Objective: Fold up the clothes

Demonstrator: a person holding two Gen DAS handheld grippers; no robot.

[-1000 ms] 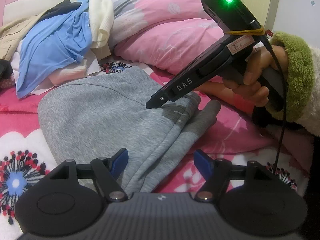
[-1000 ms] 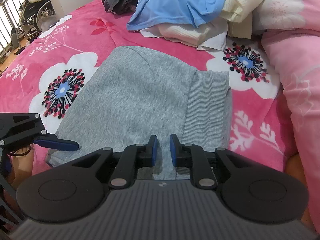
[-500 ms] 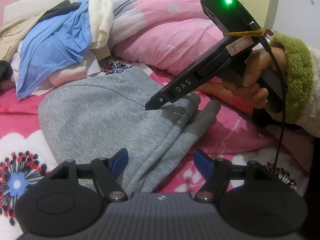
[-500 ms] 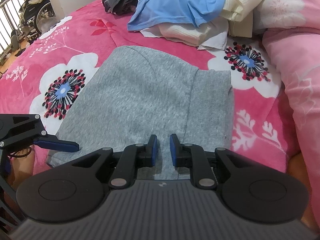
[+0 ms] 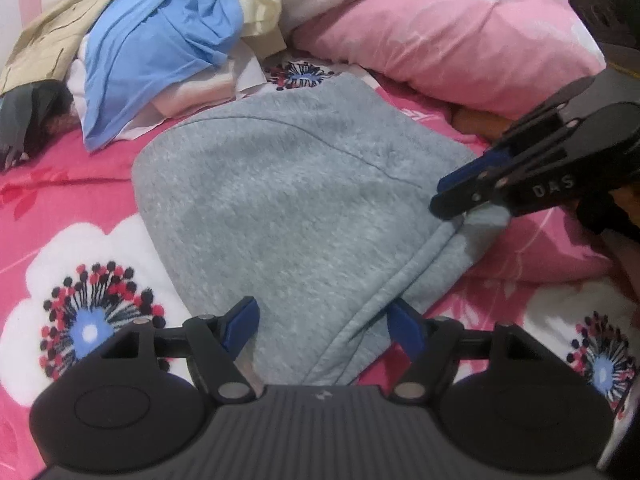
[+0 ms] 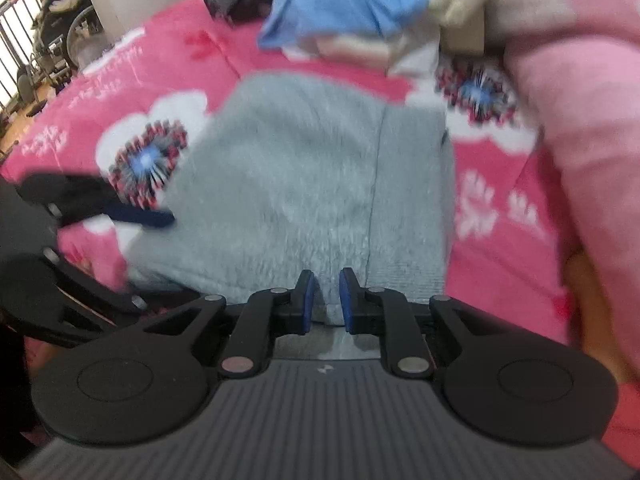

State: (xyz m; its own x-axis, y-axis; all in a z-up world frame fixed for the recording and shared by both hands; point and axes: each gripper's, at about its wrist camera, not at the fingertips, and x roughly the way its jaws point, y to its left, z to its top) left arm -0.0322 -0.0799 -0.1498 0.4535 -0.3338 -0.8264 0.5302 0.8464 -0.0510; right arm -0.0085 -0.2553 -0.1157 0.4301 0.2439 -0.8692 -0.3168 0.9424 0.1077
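Observation:
A grey fleece garment (image 5: 280, 200) lies folded on the pink floral bedsheet (image 5: 60, 200); its ribbed hem (image 6: 412, 200) is on the right. My left gripper (image 5: 322, 306) is open and hangs over the garment's near edge, with grey cloth below the gap and neither pad pressing on it. One of its blue fingers (image 6: 148, 216) shows at the garment's left edge in the blurred right wrist view. My right gripper (image 6: 327, 276) has its jaws nearly together with nothing between them. Its tips (image 5: 440, 196) are at the garment's right edge.
A pile of loose clothes sits behind the garment, with a blue one (image 5: 160, 48) on top and cream and beige pieces around it. A bulky pink duvet (image 5: 440, 32) borders the right side. A wheelchair (image 6: 52, 32) stands beyond the bed on the left.
The left wrist view has tipped downward. The right gripper has dropped from above the garment's middle to its right edge. The right wrist view is now blurred with motion.

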